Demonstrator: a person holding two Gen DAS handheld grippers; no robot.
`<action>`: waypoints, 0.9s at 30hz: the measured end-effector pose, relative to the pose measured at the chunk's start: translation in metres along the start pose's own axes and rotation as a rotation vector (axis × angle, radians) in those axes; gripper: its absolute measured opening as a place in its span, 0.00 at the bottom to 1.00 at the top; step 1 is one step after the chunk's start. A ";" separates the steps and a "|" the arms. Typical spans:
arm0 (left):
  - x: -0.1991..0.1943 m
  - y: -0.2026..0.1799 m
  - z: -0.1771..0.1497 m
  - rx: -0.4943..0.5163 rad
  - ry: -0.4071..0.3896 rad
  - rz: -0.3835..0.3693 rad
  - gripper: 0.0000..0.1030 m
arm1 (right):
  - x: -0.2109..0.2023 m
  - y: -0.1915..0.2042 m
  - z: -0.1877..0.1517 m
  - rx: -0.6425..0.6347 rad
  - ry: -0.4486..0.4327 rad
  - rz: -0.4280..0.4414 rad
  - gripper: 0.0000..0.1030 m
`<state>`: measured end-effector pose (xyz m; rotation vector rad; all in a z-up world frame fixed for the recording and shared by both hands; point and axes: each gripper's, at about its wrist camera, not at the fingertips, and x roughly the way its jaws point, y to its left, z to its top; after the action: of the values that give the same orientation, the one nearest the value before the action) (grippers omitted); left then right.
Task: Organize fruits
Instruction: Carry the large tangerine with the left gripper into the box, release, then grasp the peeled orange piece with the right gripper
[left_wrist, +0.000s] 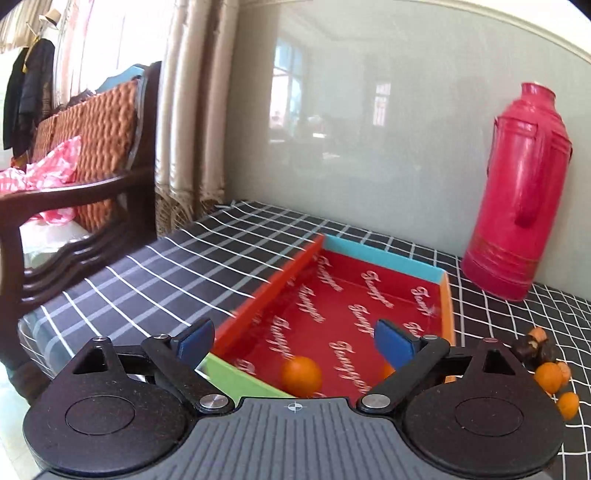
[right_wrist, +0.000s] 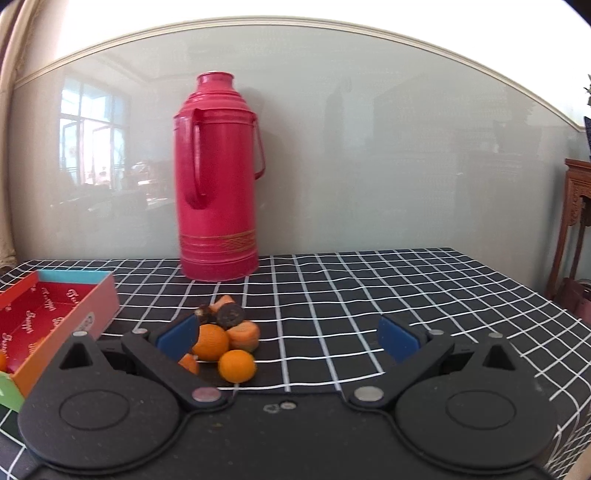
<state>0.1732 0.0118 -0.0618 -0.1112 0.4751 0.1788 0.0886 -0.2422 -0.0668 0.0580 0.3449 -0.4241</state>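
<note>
**Left wrist view: empty jaws over a red box, fruit piled beside it**

Left wrist view shows the left gripper (left_wrist: 295, 339) with its blue pads spread wide and nothing between them, poised above the near end of a shallow red box (left_wrist: 384, 258) with a blue far wall, orange side walls and white script across its floor. One orange (left_wrist: 301, 373) sits on the box floor at about 6 o'clock of the tray, slightly blurred; a second orange shape shows partly behind the right pad. The box rests on a black checked tablecloth (left_wrist: 147, 273). A red thermos (left_wrist: 517, 199) stands against the wall at 2 o'clock of the box.

From the right wrist view, the right gripper (right_wrist: 288, 339) is likewise wide open and holds nothing. A fruit pile (right_wrist: 221, 339) lies on the cloth just beside its left pad: two whole oranges (right_wrist: 236, 365), orange pieces and a couple of dark round items that cannot be identified. The pile sits at about 6 o'clock of the thermos and at 3 o'clock of the box, near it but apart. A wooden chair (left_wrist: 81, 206) with a woven orange back stands off the table's left edge.
</note>
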 end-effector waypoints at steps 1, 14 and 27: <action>-0.002 0.007 0.003 -0.001 -0.005 0.006 0.90 | 0.002 0.004 0.000 -0.008 0.009 0.022 0.94; -0.017 0.092 -0.006 -0.065 -0.051 0.155 1.00 | 0.035 0.060 -0.009 -0.061 0.159 0.180 0.70; -0.014 0.137 -0.013 -0.120 -0.041 0.229 1.00 | 0.090 0.067 -0.016 0.036 0.329 0.162 0.39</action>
<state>0.1278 0.1421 -0.0756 -0.1708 0.4357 0.4335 0.1881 -0.2145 -0.1131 0.1909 0.6516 -0.2595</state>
